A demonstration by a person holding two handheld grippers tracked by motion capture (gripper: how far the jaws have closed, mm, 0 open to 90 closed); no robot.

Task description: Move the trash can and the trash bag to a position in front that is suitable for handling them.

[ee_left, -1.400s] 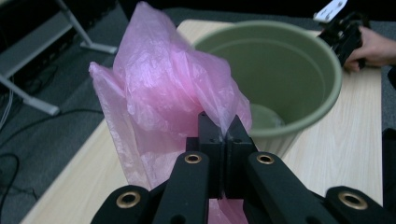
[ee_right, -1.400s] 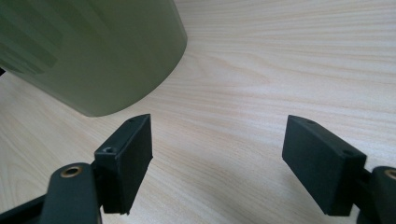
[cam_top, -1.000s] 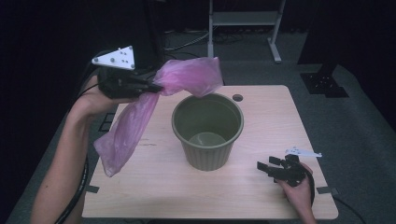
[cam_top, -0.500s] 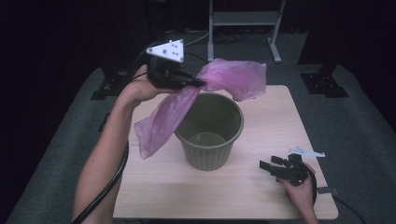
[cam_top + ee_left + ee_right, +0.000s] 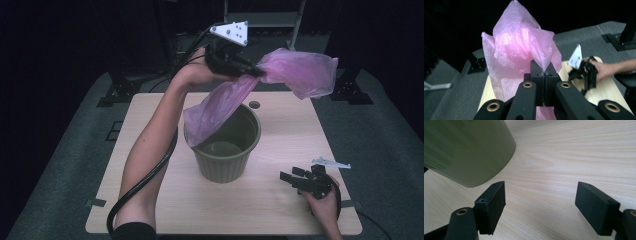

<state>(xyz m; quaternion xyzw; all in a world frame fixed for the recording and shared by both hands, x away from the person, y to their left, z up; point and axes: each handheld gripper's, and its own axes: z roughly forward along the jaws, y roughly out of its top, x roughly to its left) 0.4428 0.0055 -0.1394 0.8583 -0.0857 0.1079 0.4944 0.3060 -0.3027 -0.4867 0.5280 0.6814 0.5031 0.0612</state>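
A thin pink plastic bag [image 5: 300, 72] hangs in the air above an olive green bucket [image 5: 227, 160] that stands upright mid-table. My left gripper [image 5: 252, 71] is shut on the bag near its bunched middle, beyond the bucket's far rim. One end billows to the right; the other trails down over the bucket's left rim. In the left gripper view the shut jaws pinch the bag [image 5: 519, 50]. My right gripper [image 5: 292, 179] rests open on the table at the front right, empty. In its own view the right gripper [image 5: 541, 205] faces the bucket [image 5: 466, 147].
The light wooden table [image 5: 290, 130] has a small round hole [image 5: 254, 105] behind the bucket. Black stand bases [image 5: 115, 92] sit on the grey floor at both far corners. A thick cable [image 5: 145, 185] trails along the left forearm.
My left gripper carried the bag right and farther back, from the table's left side to above the bucket. The bag's lower end now drapes into the bucket's mouth. The right gripper stayed put.
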